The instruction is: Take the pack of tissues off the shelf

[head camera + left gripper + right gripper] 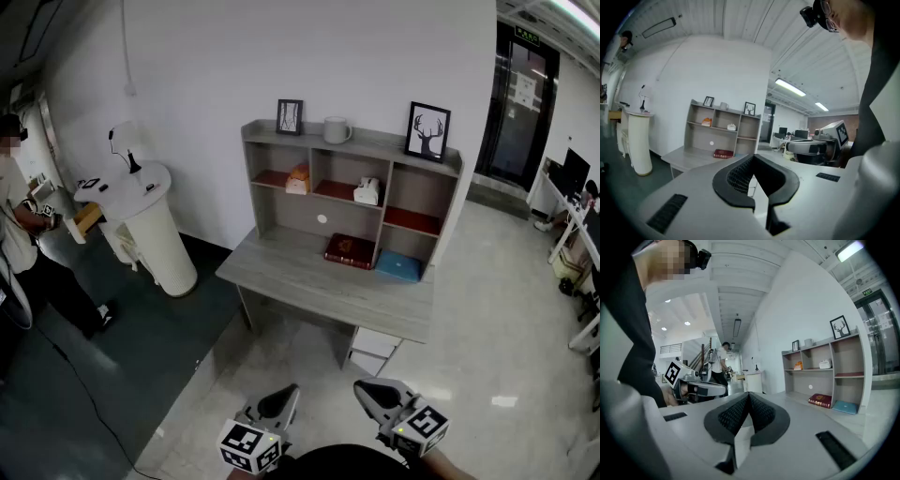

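The pack of tissues (367, 191) is small and white, and it looks a bit lumpy on top. It sits in the middle box of the grey shelf (380, 146), on a reddish board. From the two grippers it is well away, at about 12 o'clock in the head view.

An orange thing (298, 179) sits in the next box, at 9 o'clock from the pack. A red book (350, 250) lies on the desk (300, 281), at 6 o'clock from the pack. A blue book (398, 265) lies just beside the red book, at its 3 o'clock.

The left gripper (284, 397) has its two jaws pressed together with nothing between them. The right gripper (368, 390) is the same, tips touching and empty. Both are low in the head view, at 6 o'clock, well apart from the desk and the shelf.

The pack is tiny in every view. In both gripper views it is only a little white lump on the shelf. I cannot tell if it has any writing or what its wrapper is like. I cannot tell what the orange thing is either.

The back ends of both grippers are cut off by the bottom edge of the head view. A dark shape there hides the hands that hold them.
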`<state>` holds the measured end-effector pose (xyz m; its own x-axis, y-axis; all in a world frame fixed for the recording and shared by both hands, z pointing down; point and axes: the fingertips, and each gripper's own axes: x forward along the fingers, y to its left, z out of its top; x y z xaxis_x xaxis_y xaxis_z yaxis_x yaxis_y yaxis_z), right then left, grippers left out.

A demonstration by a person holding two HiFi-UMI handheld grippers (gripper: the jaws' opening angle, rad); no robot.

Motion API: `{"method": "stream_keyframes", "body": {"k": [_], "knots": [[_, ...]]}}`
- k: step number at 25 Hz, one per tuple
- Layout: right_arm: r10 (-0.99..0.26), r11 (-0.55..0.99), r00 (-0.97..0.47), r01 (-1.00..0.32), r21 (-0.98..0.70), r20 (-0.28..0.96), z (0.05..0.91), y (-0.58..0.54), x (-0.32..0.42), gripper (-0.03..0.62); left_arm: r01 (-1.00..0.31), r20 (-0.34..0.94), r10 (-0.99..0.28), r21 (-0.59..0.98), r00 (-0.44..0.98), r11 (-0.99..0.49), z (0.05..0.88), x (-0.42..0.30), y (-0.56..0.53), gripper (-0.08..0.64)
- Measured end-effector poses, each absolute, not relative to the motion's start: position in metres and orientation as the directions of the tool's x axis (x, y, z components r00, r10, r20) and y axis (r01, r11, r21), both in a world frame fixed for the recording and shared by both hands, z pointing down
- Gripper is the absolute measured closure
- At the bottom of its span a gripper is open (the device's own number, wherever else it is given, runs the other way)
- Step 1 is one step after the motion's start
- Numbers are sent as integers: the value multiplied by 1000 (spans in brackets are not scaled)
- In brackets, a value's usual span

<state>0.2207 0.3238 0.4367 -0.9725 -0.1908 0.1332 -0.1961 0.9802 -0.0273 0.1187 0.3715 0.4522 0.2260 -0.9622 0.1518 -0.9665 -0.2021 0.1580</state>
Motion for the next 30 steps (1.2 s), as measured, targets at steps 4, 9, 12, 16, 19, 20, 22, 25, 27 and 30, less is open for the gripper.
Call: {"method": "stream_keyframes", "body": {"k": [4,9,12,16,19,20,22,25,27,30], "knots": [[-206,976,-970,-213,-39,130,438,327,218,576,-962,157,-955,152,252,-229,451,119,372,548],[-216,973,-966,-225,-54,139,442,333,209,575,-960,161,-952,149,261,-238,451,109,378,548],[-210,972,-969,-221,-75,126,443,338,196,575,-959,165,-951,153,263,-238,455,100,385,547],[-168,980,-979,-178,-91,115,446,356,164,575,-961,177,-951,157,253,-227,459,77,404,548],[-143,984,-983,-153,-88,112,447,372,138,575,-964,184,-953,159,239,-211,462,57,420,547],[-140,984,-984,-150,-95,110,448,375,130,575,-965,186,-954,160,236,-208,464,50,424,548],[-134,980,-985,-148,-130,109,454,383,119,575,-965,191,-953,168,234,-203,470,40,432,548],[-111,972,-985,-135,-192,133,462,398,106,575,-961,189,-953,190,237,-201,478,28,441,546],[-99,971,-980,-133,-200,171,466,406,102,575,-957,186,-953,213,239,-199,481,23,444,547],[-97,967,-976,-139,-212,197,474,408,99,575,-946,191,-946,244,261,-212,489,23,444,548]]}}
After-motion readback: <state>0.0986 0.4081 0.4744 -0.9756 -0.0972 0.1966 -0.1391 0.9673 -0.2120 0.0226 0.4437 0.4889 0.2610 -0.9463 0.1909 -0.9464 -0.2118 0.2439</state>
